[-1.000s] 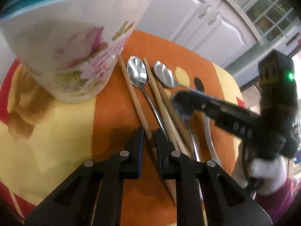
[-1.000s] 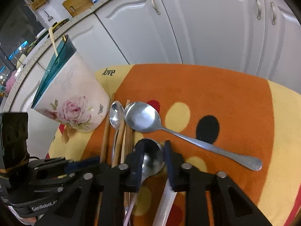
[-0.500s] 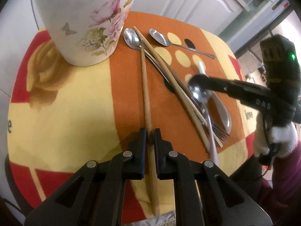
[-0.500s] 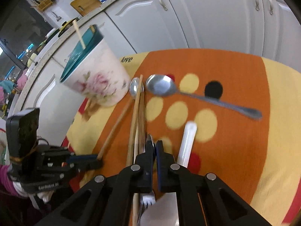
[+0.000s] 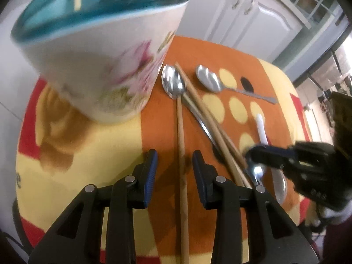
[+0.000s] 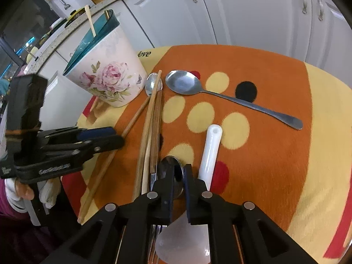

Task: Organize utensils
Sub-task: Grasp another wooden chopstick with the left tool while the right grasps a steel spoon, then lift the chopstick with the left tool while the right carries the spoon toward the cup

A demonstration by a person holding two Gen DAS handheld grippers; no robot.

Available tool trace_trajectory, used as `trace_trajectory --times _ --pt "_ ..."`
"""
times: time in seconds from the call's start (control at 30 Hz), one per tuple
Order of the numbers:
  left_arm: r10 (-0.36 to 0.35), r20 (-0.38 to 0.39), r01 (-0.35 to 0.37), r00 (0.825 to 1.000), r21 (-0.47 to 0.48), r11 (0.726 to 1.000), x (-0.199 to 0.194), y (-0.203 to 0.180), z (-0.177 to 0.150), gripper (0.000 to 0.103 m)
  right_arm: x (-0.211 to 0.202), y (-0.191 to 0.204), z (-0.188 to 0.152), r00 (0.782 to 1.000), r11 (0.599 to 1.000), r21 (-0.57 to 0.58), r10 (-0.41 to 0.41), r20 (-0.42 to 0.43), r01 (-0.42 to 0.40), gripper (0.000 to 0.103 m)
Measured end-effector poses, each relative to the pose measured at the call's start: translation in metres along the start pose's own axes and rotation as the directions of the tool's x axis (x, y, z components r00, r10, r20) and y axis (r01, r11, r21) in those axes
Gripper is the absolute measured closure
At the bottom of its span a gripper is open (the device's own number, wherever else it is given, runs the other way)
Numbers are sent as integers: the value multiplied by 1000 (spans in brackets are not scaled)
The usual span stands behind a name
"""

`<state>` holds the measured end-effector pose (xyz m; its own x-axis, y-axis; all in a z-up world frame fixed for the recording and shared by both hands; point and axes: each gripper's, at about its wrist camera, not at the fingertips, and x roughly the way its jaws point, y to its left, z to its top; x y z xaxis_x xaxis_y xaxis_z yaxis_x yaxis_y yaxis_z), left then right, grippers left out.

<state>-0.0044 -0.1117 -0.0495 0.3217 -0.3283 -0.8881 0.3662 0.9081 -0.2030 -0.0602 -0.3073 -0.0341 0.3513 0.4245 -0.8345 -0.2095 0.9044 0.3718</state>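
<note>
Most of the sorting is looking undone. At the left, the ceramic holder, glossy white with a pink rose print and a teal inside, is standing on the tabletop and is carrying only a couple of thin sticks poking above its rim. The left gripper is hovering low with its fingers spread wide, straddling a single wooden chopstick without touching it; the stick is lying flat on the fuzzy orange and yellow cloth.

Moving right, a small steel spoon is lying just beside the holder's base, with more matt, straight-grained chopsticks lying over it in a loose bundle. Next, the right gripper is sitting with its fingers narrowed around the bowl of a polished spoon; whether the pads are actually pinching it I cannot tell. A smooth white plastic spatula is lying touching that gripper's right finger, and furthest right a large mirror-bright spoon is resting alone. By my judgement, nearly everything is waiting to go into the holder.
</note>
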Motion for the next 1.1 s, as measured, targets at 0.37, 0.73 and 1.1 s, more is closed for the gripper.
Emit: trace_trajectory --times 0.37,0.73,1.1 --pt "-92 19 92 996 -6 996 -16 4 -7 98 -41 13 -8 994 1000 -17 -6 106 8 100" --pt "-184 165 190 969 -21 982 -97 17 -8 99 -78 36 3 977 999 -44 8 214 1 100" --pt "-216 256 219 942 14 976 -151 20 -9 98 -103 60 22 954 996 -86 15 299 11 100"
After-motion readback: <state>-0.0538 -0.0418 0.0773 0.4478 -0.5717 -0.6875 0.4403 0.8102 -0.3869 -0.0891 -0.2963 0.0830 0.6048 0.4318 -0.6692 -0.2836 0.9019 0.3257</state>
